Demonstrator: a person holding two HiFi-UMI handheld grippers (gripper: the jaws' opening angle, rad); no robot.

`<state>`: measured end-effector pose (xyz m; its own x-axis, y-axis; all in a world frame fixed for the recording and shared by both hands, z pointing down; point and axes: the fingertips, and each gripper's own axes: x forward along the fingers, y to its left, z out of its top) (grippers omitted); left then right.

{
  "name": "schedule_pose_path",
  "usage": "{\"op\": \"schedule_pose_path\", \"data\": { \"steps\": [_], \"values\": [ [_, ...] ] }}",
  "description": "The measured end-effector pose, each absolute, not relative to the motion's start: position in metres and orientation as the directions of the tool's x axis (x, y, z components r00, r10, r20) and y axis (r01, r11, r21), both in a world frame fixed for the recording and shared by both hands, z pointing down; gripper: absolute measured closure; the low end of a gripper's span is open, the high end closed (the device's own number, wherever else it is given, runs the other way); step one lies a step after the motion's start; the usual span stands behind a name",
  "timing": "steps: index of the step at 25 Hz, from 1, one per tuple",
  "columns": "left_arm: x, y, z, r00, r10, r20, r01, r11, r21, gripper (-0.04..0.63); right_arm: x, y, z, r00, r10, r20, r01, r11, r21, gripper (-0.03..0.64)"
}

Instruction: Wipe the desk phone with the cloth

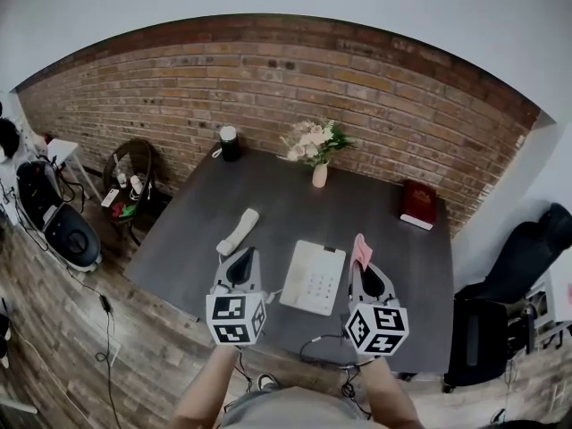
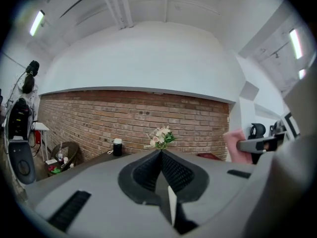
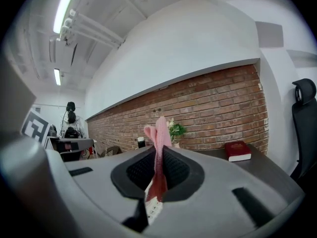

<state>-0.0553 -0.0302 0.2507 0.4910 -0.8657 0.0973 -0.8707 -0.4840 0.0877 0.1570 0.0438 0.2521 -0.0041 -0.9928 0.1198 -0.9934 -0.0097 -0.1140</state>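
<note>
The white desk phone base [image 1: 314,277] lies near the dark table's front edge, between my two grippers. Its white handset [image 1: 238,231] lies off the base, to the left on the table. My right gripper [image 1: 363,264] is shut on a pink cloth [image 1: 360,250], which sticks up from its jaws; in the right gripper view the cloth [image 3: 158,152] stands pinched between the pads. My left gripper [image 1: 245,259] is held left of the phone with its jaws shut and nothing between them; its pads [image 2: 161,170] meet.
A vase of flowers [image 1: 317,147] and a black cup [image 1: 230,143] stand at the table's back edge. A red book [image 1: 418,204] lies at the right. A brick wall runs behind. A black chair [image 1: 514,275] stands to the right, bags and clutter [image 1: 54,213] to the left.
</note>
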Motion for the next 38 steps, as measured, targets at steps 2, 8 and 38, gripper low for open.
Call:
{"op": "schedule_pose_path", "data": {
  "steps": [2,8,38],
  "values": [
    [-0.058,-0.043,0.255,0.504,-0.857,0.103,-0.863,-0.498,0.086,0.592,0.156,0.036,0.254,0.018,-0.992,0.126,-0.994,-0.031,-0.102,0.595],
    [-0.055,-0.069,0.286,0.524,-0.838,0.151,-0.851,-0.505,0.145,0.592,0.160,0.024,0.276,0.056,-0.980,0.192,-0.995,-0.072,-0.074,0.595],
    [-0.059,-0.090,0.392,0.449,-0.821,0.351,-0.893,-0.420,0.160,0.592,0.153,-0.025,0.369,-0.050,-0.918,0.394,-0.997,0.023,-0.071,0.595]
  ]
}}
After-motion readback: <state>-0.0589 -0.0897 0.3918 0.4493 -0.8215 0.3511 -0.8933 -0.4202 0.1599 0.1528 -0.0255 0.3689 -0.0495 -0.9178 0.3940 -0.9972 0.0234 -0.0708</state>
